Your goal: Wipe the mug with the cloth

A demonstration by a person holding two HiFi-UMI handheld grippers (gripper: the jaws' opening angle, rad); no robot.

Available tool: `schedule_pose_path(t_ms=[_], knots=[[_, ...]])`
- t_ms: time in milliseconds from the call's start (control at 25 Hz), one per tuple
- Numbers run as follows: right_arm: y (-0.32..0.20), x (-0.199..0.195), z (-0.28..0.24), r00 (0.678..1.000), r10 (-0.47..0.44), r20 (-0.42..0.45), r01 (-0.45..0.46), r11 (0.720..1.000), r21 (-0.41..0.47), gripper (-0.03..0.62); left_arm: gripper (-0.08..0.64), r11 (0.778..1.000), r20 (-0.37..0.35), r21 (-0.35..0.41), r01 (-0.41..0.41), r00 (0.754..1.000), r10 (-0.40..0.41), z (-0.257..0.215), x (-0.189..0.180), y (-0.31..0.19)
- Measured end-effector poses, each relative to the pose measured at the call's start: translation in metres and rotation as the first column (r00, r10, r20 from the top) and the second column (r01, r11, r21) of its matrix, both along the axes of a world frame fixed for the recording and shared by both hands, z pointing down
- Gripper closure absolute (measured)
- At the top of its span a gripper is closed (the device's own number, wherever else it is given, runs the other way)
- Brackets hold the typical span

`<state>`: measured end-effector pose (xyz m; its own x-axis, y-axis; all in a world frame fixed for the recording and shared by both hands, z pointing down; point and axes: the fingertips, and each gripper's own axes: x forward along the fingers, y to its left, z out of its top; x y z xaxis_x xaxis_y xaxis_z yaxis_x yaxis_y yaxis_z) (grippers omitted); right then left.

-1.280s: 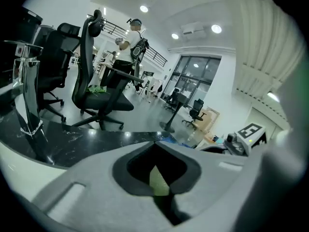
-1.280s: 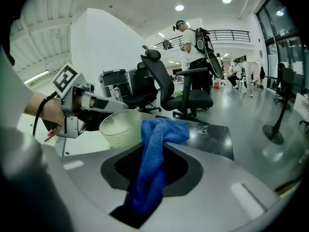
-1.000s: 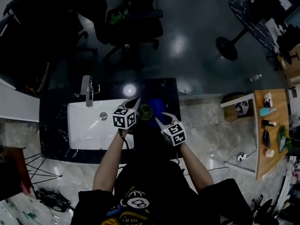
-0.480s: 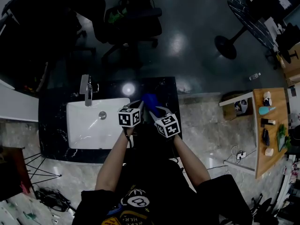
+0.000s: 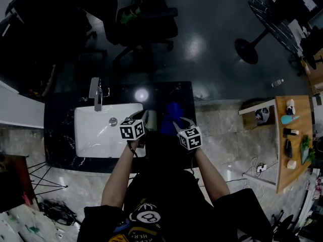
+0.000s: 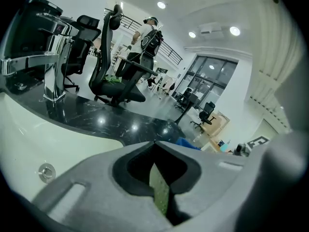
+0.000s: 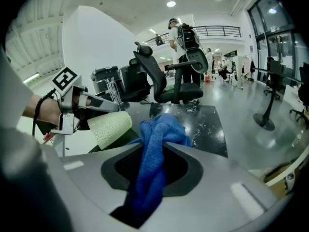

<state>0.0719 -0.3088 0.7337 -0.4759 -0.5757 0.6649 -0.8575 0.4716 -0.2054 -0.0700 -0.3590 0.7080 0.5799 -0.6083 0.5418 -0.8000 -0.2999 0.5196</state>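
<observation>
The pale green speckled mug [image 7: 108,128] lies tilted on its side above the black counter, beside the sink. My left gripper [image 5: 143,116] is shut on the mug; in the left gripper view only a thin green strip of the mug's wall [image 6: 159,193] shows between the jaws. In the head view the mug [image 5: 151,119] is a pale shape just right of those jaws. My right gripper [image 5: 179,122] is shut on the blue cloth [image 7: 157,149], which bunches out past the jaw tips. The cloth [image 5: 173,112] hangs close to the mug's right side; I cannot tell whether they touch.
A white sink [image 5: 91,137] with a chrome faucet [image 5: 96,94] fills the left of the black marble counter [image 5: 58,135]. A black office chair [image 5: 146,26] stands beyond the counter. A person [image 7: 183,33] stands far back. A wooden shelf [image 5: 292,135] with bottles is at right.
The right gripper lifted the blue cloth off the counter and brought it up beside the mug. The left gripper shifted slightly left, and the mug now lies tilted instead of upright.
</observation>
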Motion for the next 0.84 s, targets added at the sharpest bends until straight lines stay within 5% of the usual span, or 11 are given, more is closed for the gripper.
schedule_pose_path(t_ms=[840], knots=[[0.002,0.004,-0.017,1.0,-0.015,0.021,0.014,0.999,0.043,0.495,0.557,1.0,0.011,0.026,-0.006,1.0,0.006,-0.004,0.019,0.002]])
